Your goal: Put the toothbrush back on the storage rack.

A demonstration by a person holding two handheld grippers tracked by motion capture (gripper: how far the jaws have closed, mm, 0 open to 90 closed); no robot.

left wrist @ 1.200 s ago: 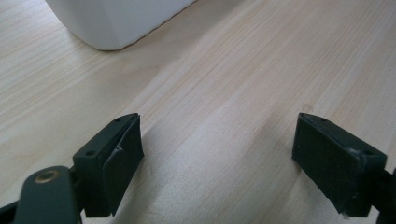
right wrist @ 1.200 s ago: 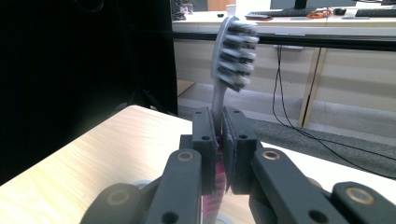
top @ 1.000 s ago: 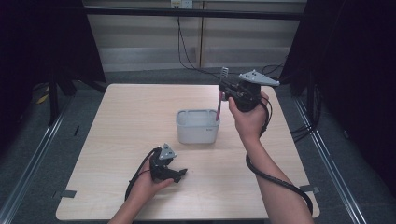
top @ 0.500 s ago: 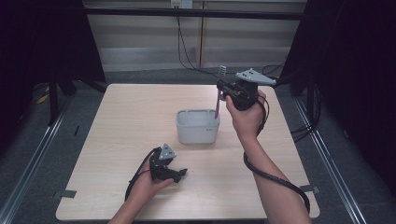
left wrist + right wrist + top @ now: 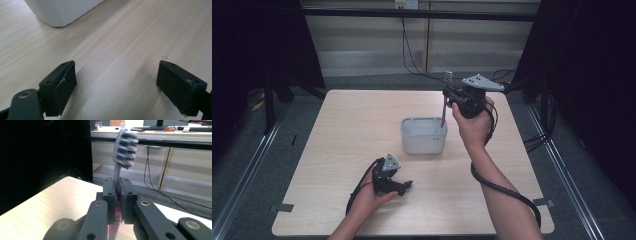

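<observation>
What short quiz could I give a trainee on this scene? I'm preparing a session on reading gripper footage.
1. True or false: the right gripper is shut on the toothbrush.
2. Which way does the toothbrush point in the high view? A) bristles up, B) bristles down, C) lying flat.
3. Fill in: the left gripper rests on the table with its jaws ____.

Key
1. True: its jaws clamp the handle just below the head.
2. A: the bristled head stands above the gripper, and the pink handle hangs down at the far right corner of the white tub.
3. Open, with bare wood between them.
</observation>
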